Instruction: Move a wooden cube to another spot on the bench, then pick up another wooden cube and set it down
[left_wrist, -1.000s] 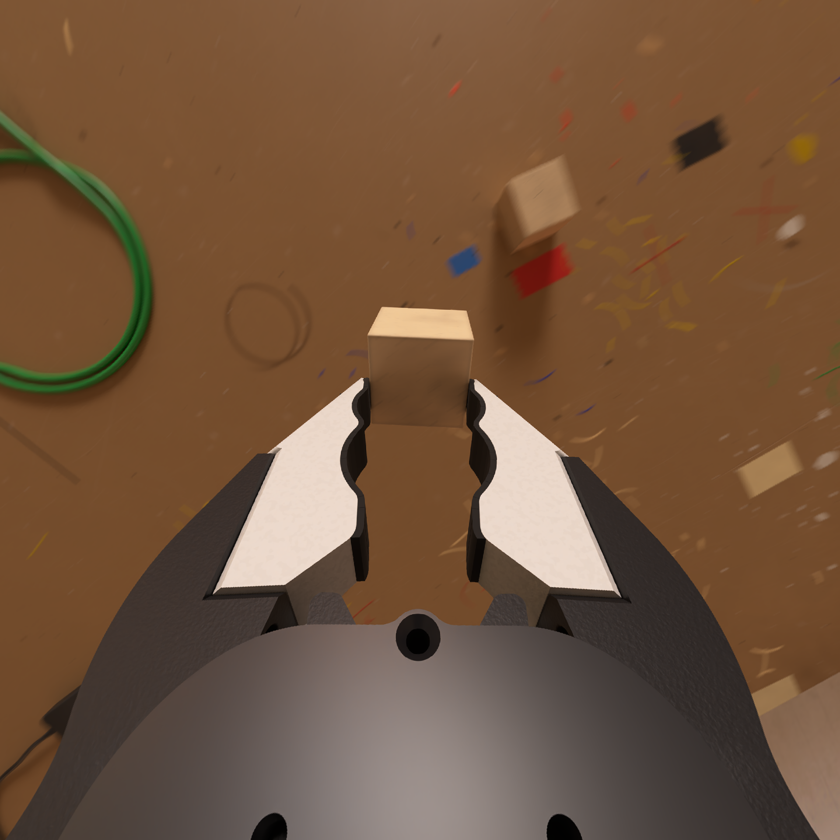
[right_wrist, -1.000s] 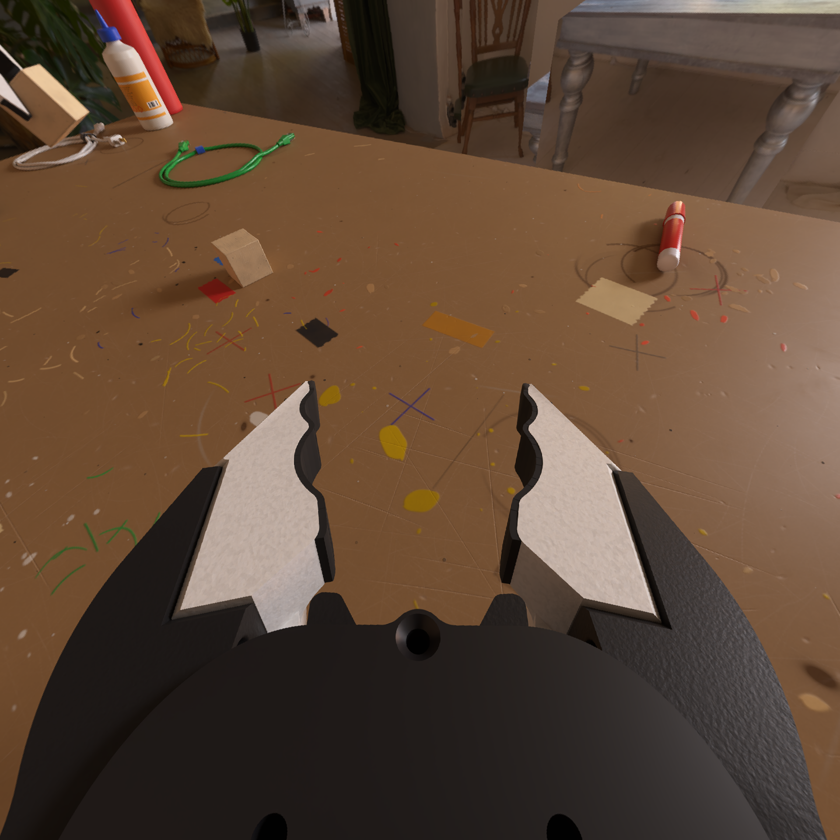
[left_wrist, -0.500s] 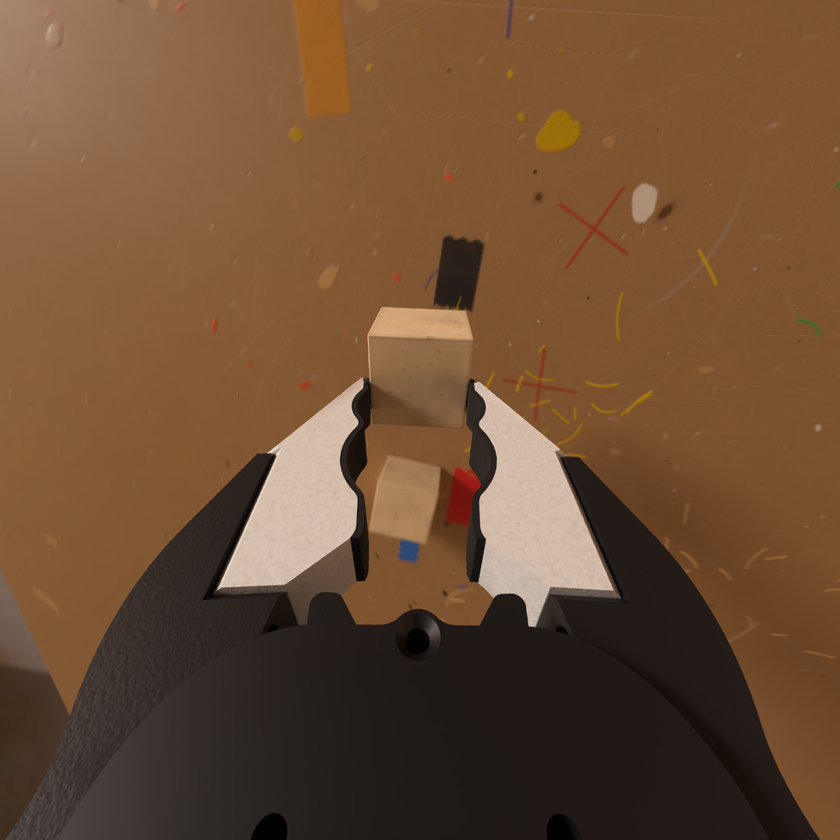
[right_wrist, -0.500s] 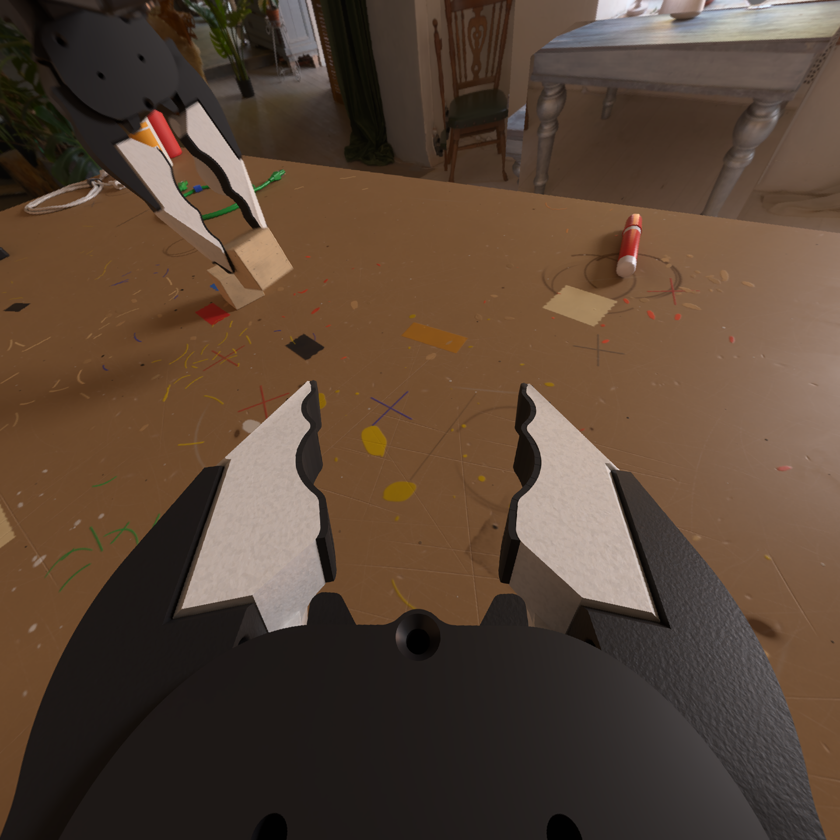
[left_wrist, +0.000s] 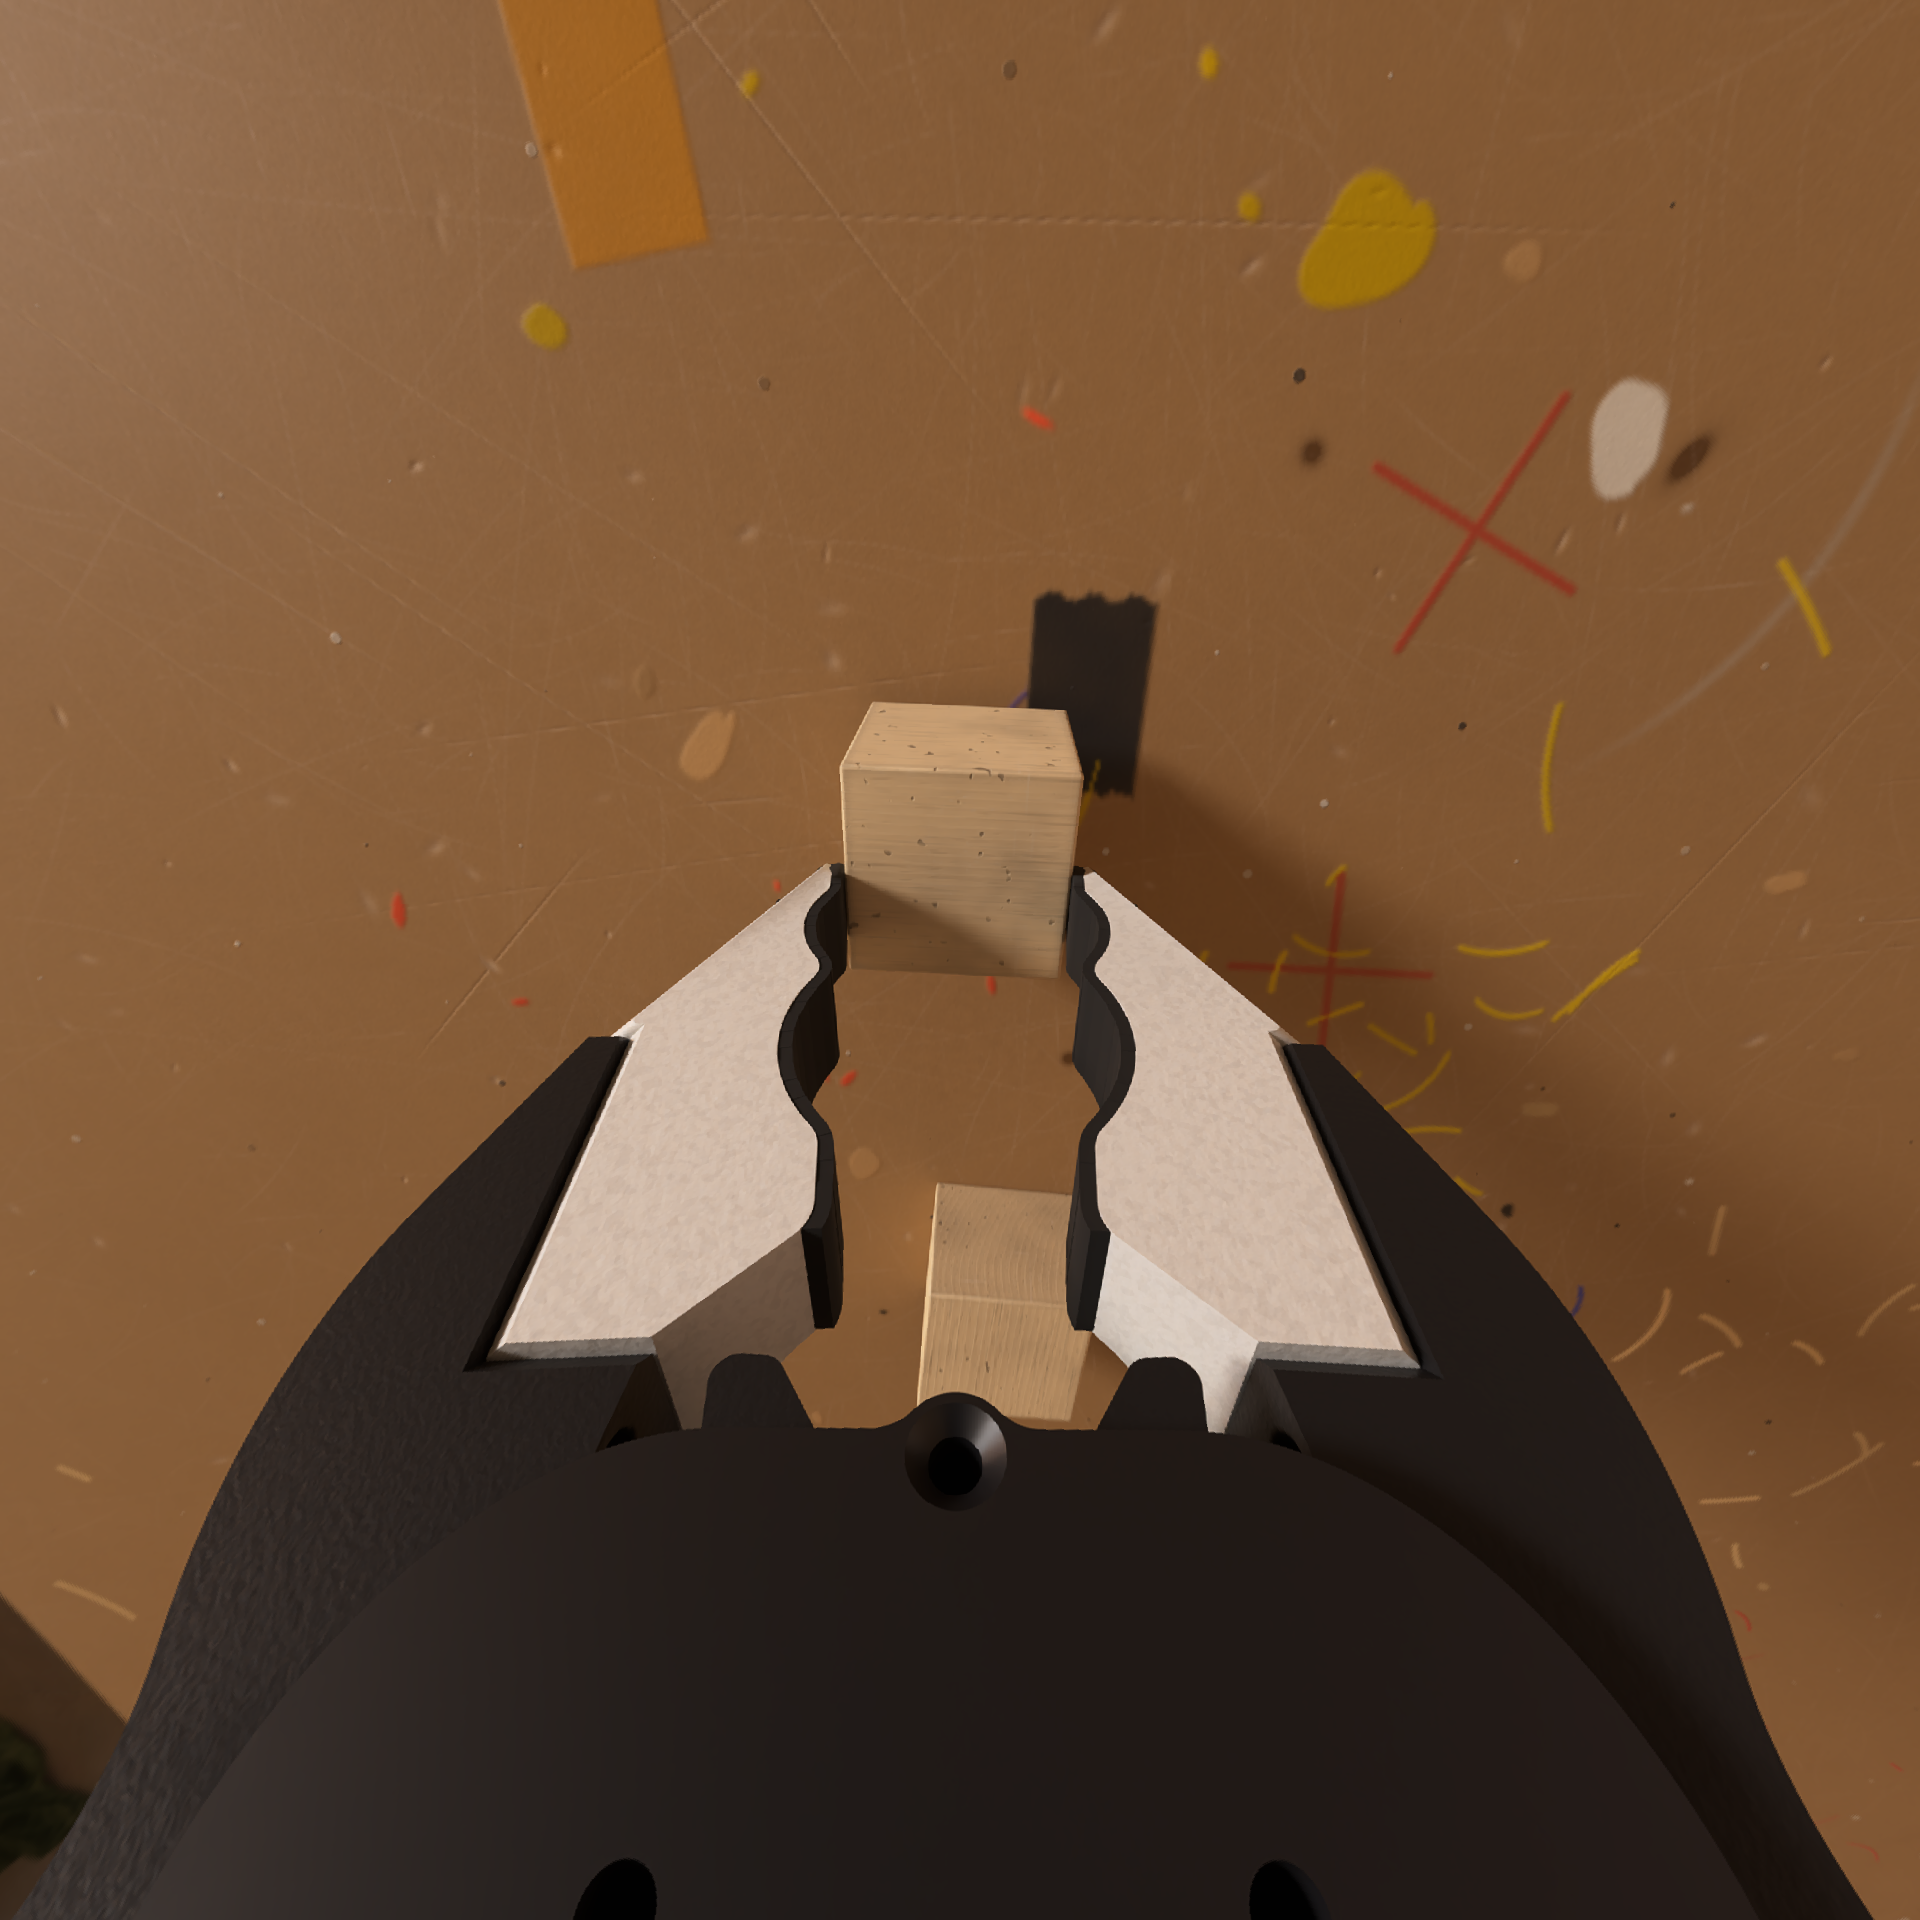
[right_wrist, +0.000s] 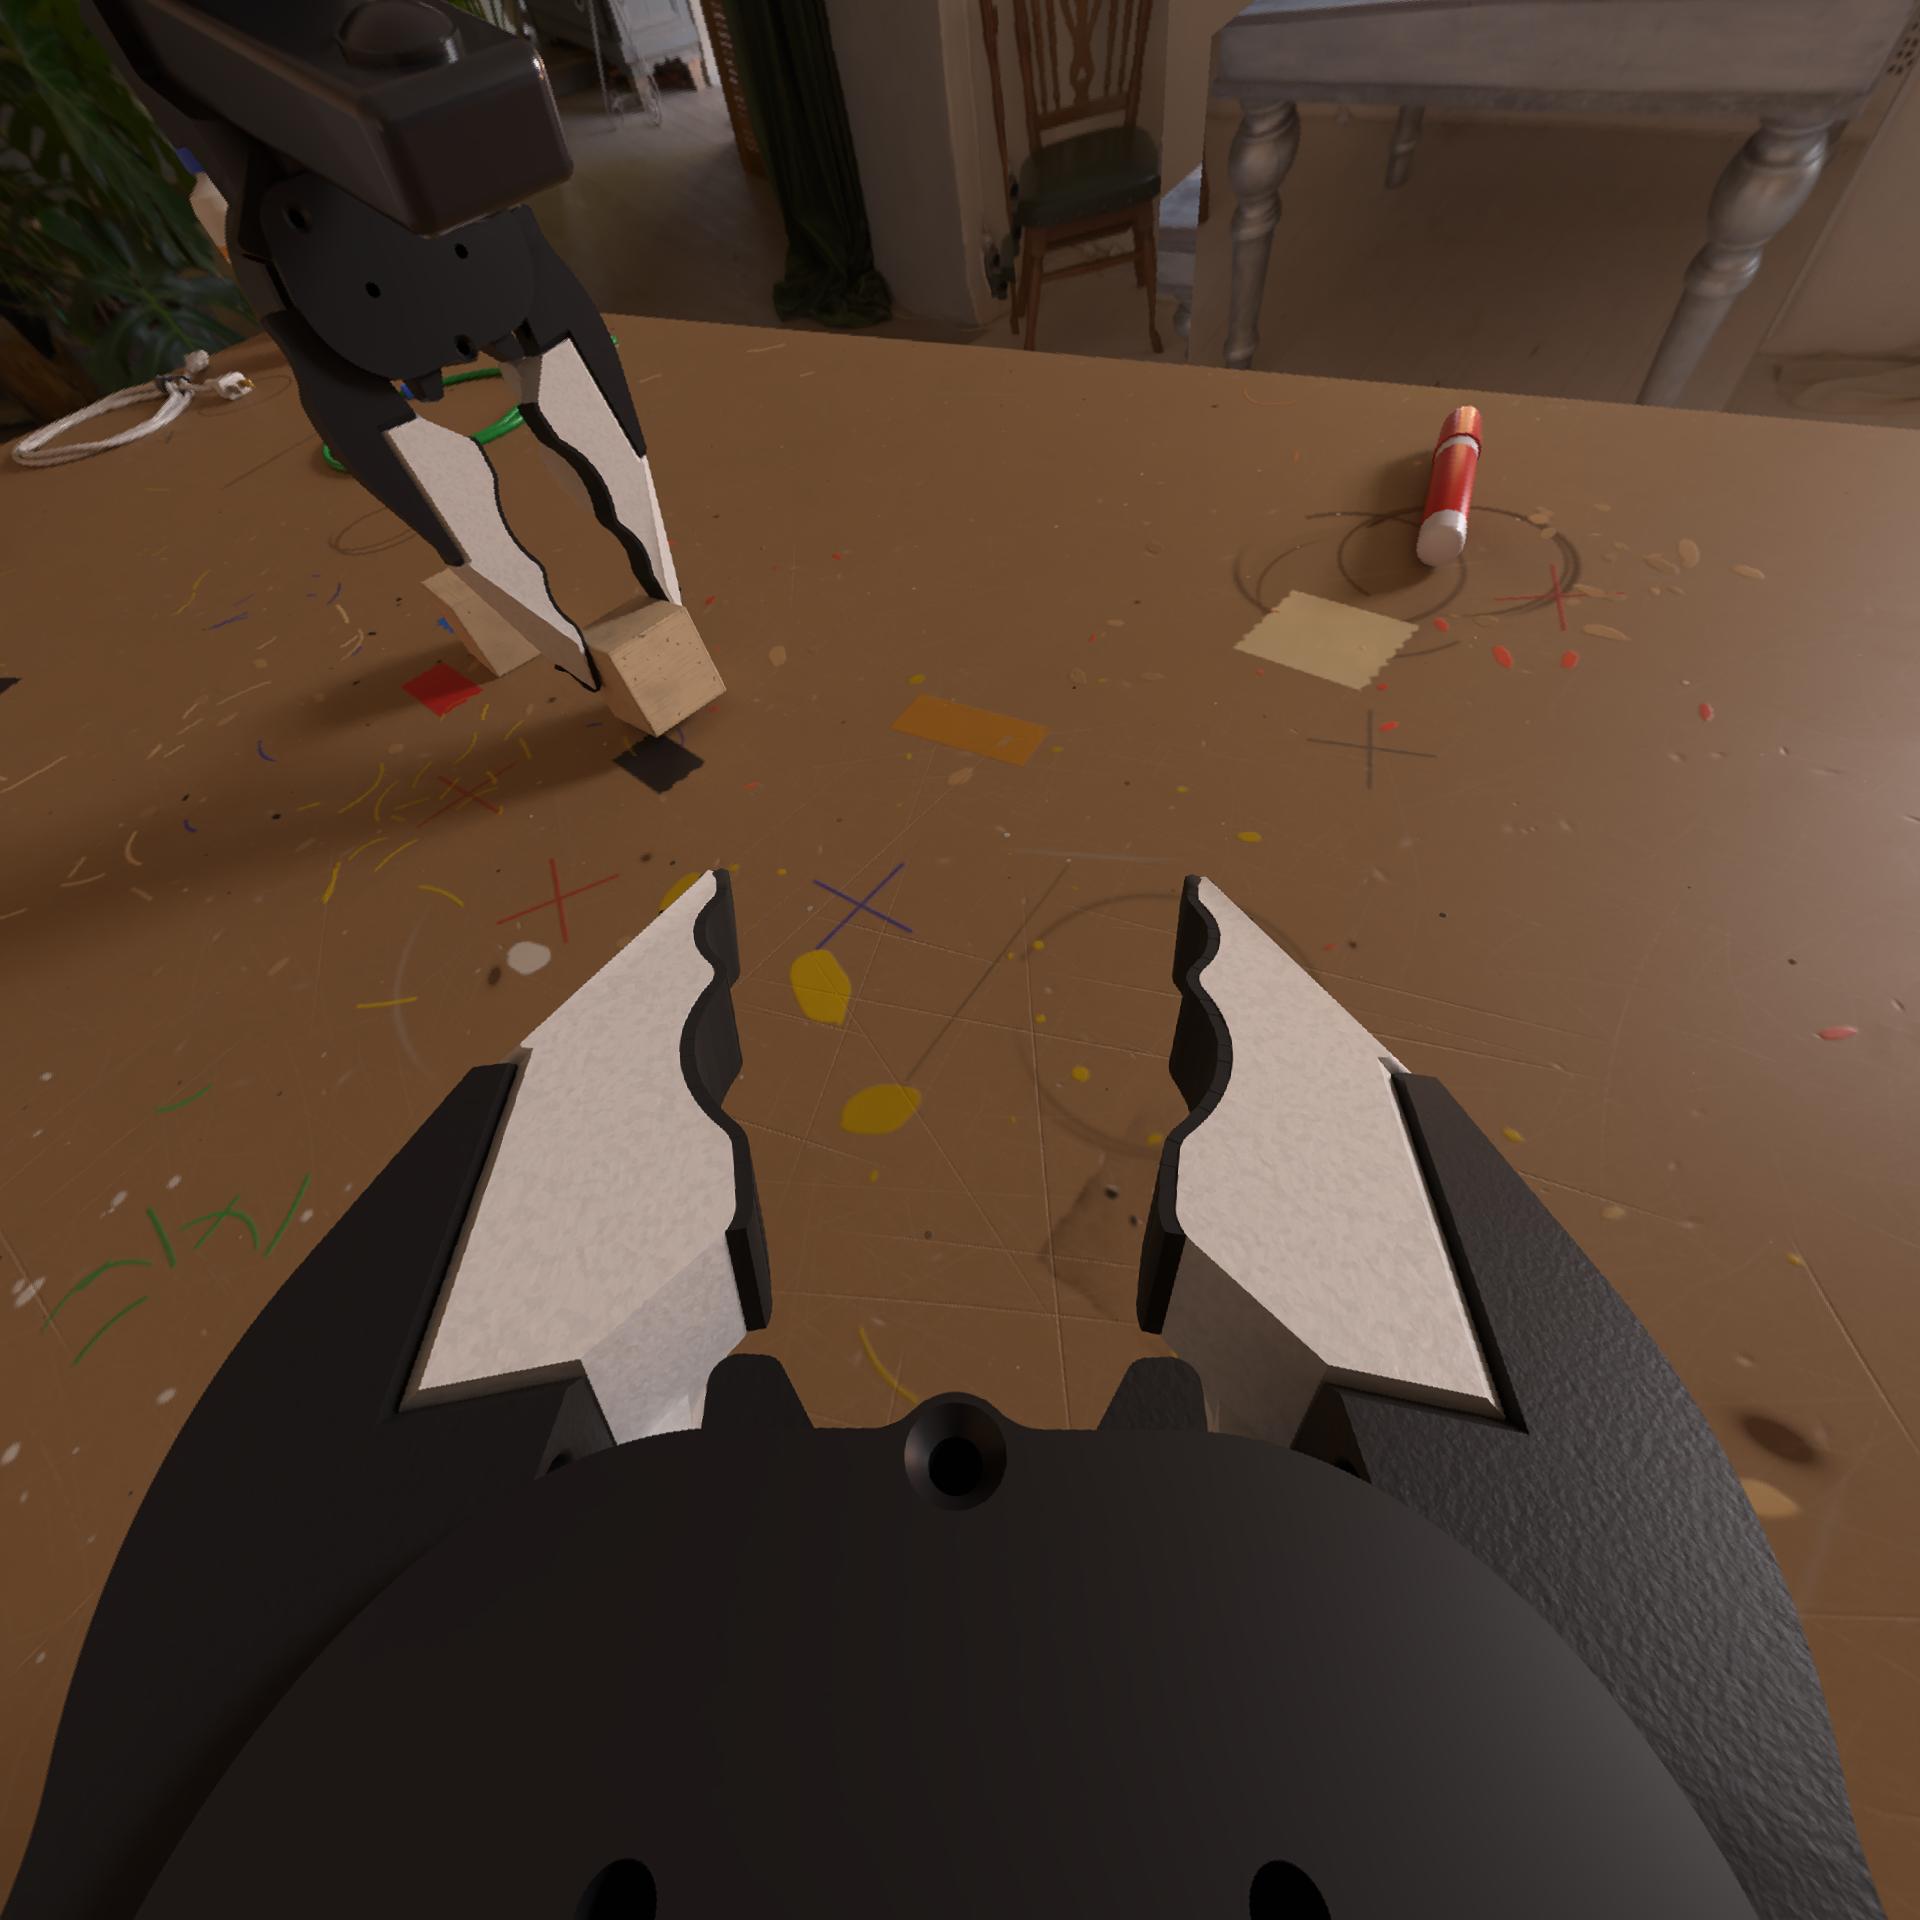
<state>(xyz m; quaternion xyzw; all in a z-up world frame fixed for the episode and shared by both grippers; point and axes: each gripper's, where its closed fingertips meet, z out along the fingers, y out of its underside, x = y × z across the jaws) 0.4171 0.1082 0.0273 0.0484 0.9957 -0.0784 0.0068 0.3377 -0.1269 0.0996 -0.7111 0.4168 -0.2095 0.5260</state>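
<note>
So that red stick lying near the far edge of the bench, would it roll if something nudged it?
Probably. The red stick is a round tube lying on its side, so a sideways nudge would likely roll it across the flat bench. It looks rigid rather than floppy, and probably light. Nothing sits against it to stop it.

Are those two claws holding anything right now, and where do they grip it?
The left tool pinches a cube by two opposite sides at its fingertips. The right tool is open and empty.

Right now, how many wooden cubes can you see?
2. One wooden cube is gripped by the left gripper; the second cube sits on the bench just behind it.
</note>
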